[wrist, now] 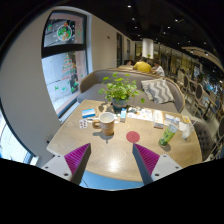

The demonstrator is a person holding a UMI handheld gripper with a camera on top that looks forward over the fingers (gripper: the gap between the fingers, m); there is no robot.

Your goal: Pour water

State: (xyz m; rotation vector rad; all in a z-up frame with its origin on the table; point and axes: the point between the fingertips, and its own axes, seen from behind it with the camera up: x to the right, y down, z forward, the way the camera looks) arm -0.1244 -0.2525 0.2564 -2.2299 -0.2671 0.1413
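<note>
Big picture first: a café-type room w/ a sofa [150, 88] at the back and a poster [62, 32] on the wall at one side. People sit far behind, too small to say more.

Nearer, a round wooden table [112, 152] fills the middle of the gripper view. A potted plant [120, 92] stands at its far side. Around it: a mug [106, 123] w/ a pale body just ahead of the fingers, a red round item [133, 136] flat on the top beside it, a small box-like thing [88, 115] further back, and a glass w/ a green drink [169, 133] well apart toward the other edge. No obvious jug or bottle can be made out, so the water source is unclear; the mug is prob. the vessel involved.

The gripper [113, 158] hangs above the near part of the table, pads spread wide, nothing between them, nothing touched.

Progress, as a judgement: approx. zero. Nothing is grasped, lifted or tilted. All still to do: reach, close on the vessel, carry, tip, set down.
</note>
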